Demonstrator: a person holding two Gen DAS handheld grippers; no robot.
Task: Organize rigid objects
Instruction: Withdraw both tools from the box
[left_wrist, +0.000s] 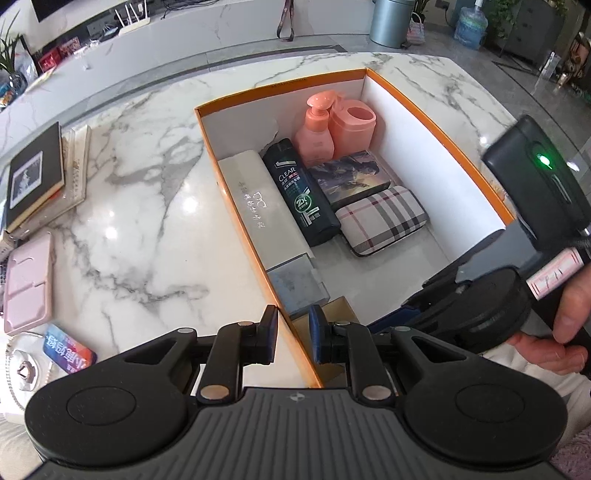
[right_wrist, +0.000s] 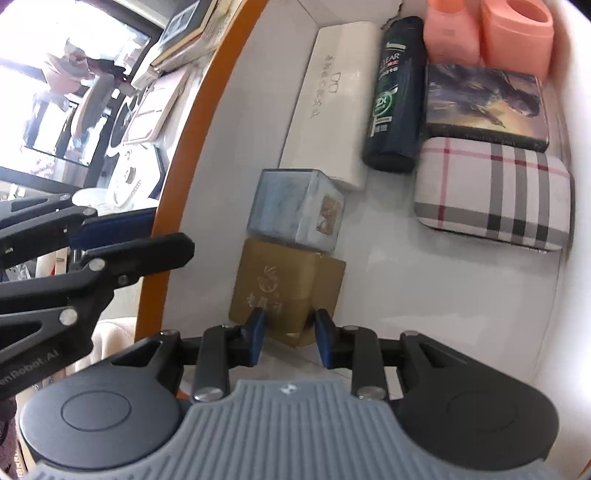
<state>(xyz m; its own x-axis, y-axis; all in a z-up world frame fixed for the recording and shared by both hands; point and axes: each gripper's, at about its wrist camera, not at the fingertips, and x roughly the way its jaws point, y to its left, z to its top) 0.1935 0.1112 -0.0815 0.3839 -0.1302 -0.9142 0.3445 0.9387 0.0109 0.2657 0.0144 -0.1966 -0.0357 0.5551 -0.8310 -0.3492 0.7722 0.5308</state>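
Inside the orange-rimmed white cardboard box (right_wrist: 162, 206), the right gripper (right_wrist: 290, 338), fingers slightly spread, straddles a gold square carton (right_wrist: 284, 291), apparently just set down; the left gripper (left_wrist: 293, 338) pinches the near-left wall, steadying it.

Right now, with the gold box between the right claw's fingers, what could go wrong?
The right claw straddles only the near corner of the gold box, so a grip there could slip or twist it. It touches the marbled blue box and could shove it. The left claw clamps the orange wall; tugging could drag everything.
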